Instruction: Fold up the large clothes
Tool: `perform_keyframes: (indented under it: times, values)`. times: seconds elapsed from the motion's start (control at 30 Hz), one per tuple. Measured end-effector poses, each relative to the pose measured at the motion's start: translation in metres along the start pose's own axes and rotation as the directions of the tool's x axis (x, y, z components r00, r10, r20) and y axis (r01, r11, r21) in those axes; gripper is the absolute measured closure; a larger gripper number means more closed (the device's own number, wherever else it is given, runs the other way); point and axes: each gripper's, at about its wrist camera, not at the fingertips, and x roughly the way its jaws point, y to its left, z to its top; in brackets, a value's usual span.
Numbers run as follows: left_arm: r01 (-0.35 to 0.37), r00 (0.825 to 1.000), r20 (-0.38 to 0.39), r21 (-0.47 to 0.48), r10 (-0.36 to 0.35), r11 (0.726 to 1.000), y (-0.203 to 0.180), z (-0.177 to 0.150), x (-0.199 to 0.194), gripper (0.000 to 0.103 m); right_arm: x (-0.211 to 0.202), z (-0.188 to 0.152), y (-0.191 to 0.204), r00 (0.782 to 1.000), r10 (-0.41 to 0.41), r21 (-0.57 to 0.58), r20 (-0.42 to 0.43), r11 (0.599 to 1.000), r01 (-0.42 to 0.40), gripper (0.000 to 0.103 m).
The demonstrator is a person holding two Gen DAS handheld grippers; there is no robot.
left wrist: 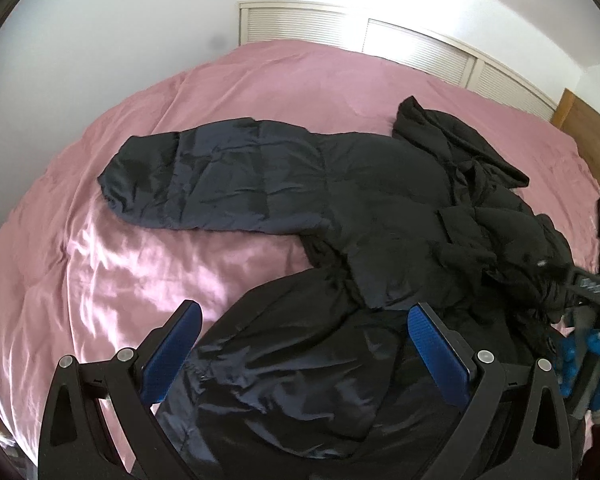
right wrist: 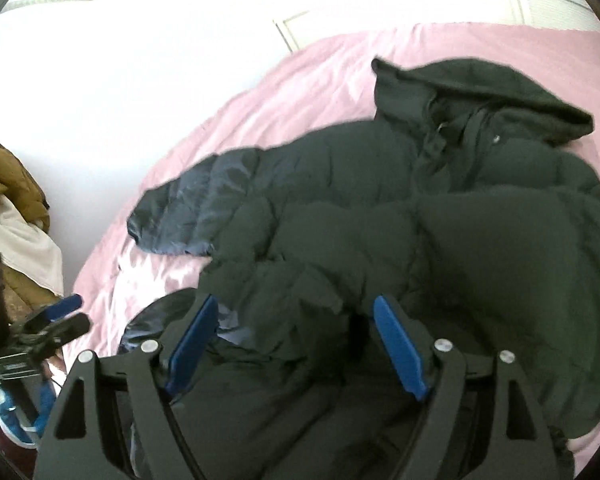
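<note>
A: Both tongs stand wide and hold nothing. The black puffer jacket [left wrist: 340,208] lies on the pink bedspread [left wrist: 100,280], its bulk just ahead of and under the left gripper [left wrist: 304,320] and right gripper [right wrist: 296,316].

B: Risk?

A: The slick, puffy shell could slip from a shallow pinch. 1 sleeve [left wrist: 188,180] sprawls far off ahead, so any fold may drag crooked.
</note>
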Motion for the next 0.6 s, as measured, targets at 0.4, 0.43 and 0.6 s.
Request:
perform_keyframes:
  times: [0.4,0.43,0.6]
  values:
    - [0.140,0.989,-0.072,0.209,-0.128,0.968,-0.129,0.027,0.059,0.017,-0.075,0.007,-0.092,0.941,-0.326,0.027,0.090,0.945,0.325,0.022]
    - [0.163,0.986,-0.081,0.234,-0.148,0.958,-0.147,0.032,0.067,0.017,-0.077,0.008,-0.103,0.934,-0.345,0.041,0.091,0.938,0.343,0.022]
    - [0.222,0.975,-0.094,0.289,-0.203,0.931,-0.212,0.047,0.102,0.017,-0.068,0.003,-0.143,0.926,-0.372,0.104,0.069,0.926,0.364,0.022]
